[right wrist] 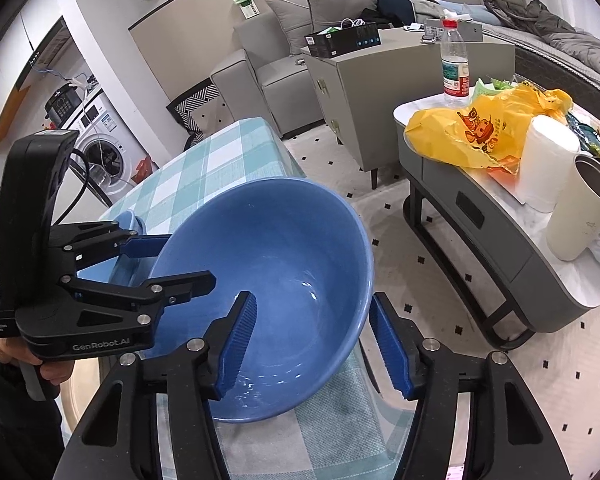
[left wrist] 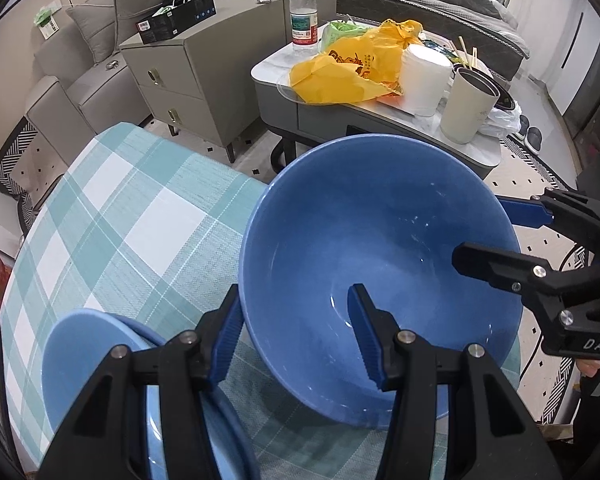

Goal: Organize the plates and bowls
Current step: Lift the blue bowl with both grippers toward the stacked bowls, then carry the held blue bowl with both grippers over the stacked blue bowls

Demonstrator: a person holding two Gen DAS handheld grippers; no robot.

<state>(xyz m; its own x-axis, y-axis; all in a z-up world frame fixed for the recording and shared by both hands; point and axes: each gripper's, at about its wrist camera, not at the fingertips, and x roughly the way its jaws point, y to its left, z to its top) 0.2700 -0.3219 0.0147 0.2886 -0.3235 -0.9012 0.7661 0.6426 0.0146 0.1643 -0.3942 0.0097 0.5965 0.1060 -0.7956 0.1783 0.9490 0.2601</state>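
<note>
A large blue bowl (left wrist: 380, 240) hangs tilted just over the plaid table, casting a shadow beneath it. My left gripper (left wrist: 296, 292) straddles its left wall, one pad outside and one inside, and is shut on it. The right wrist view shows this left gripper (right wrist: 190, 260) clamped over the bowl (right wrist: 268, 248). My right gripper (right wrist: 314, 298) stands over the opposite rim, one finger inside and one outside, with a gap still showing at the inner pad. It also appears at the right edge as the right gripper (left wrist: 478, 232). A smaller blue bowl (left wrist: 84, 352) sits at the lower left on a blue plate (left wrist: 236, 432).
The table has a teal plaid cloth (left wrist: 120, 200). Beyond it stands a grey coffee table (right wrist: 480, 216) with a yellow bag (right wrist: 480, 128), a bottle (right wrist: 454, 64), a paper roll (right wrist: 548, 160) and a cream cup (right wrist: 580, 208). A grey cabinet (left wrist: 188, 80) and a sofa stand further back.
</note>
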